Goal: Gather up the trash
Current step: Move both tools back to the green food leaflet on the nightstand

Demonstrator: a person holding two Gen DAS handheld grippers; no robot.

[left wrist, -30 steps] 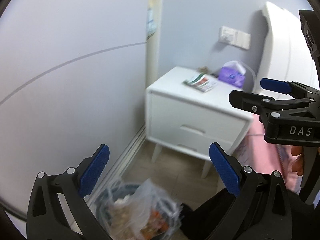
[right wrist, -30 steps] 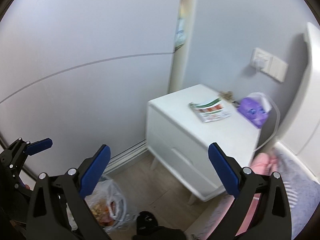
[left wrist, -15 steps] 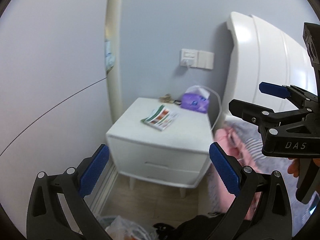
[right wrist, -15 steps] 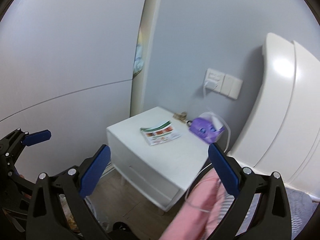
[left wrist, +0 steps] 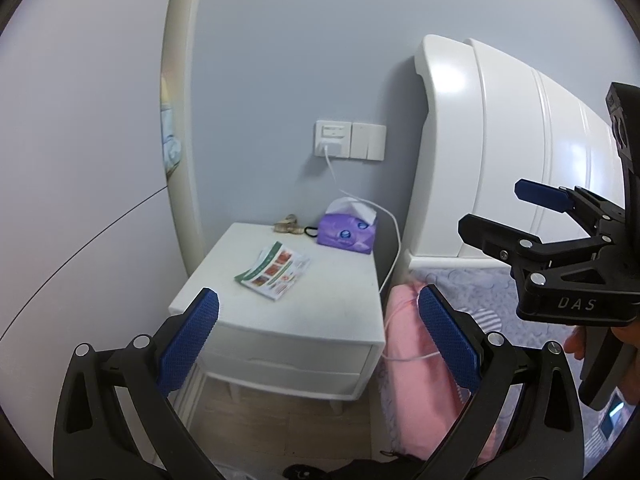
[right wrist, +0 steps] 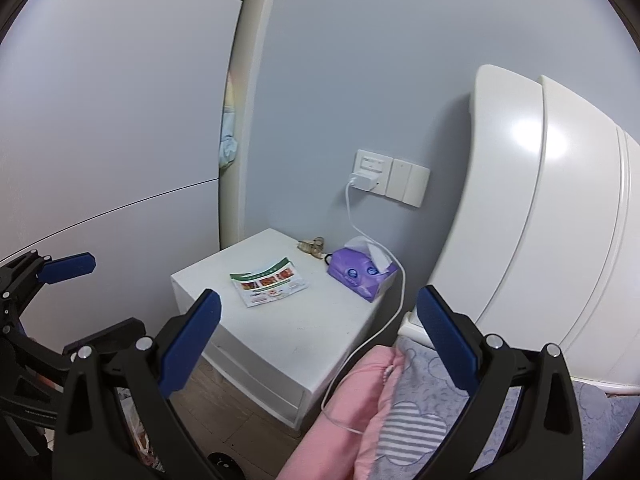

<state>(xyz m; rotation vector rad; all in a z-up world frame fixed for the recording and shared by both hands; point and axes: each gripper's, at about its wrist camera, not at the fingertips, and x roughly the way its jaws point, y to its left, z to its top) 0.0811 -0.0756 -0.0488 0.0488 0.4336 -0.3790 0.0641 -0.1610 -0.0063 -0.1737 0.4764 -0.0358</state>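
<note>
Two grippers, left gripper (left wrist: 318, 334) and right gripper (right wrist: 320, 332), wide open, empty; we're approaching the nightstand (right wrist: 280, 332). Next we'd pinch the leaflet (right wrist: 268, 280) by its edge, probably trash.

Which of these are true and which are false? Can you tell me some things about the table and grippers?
1. The leaflet lies on the nightstand. True.
2. The tissue box is green. False: it is purple.
3. Both the left gripper and the right gripper are open. True.
4. The cable is unplugged. False: it runs to a charger in the wall socket.
</note>
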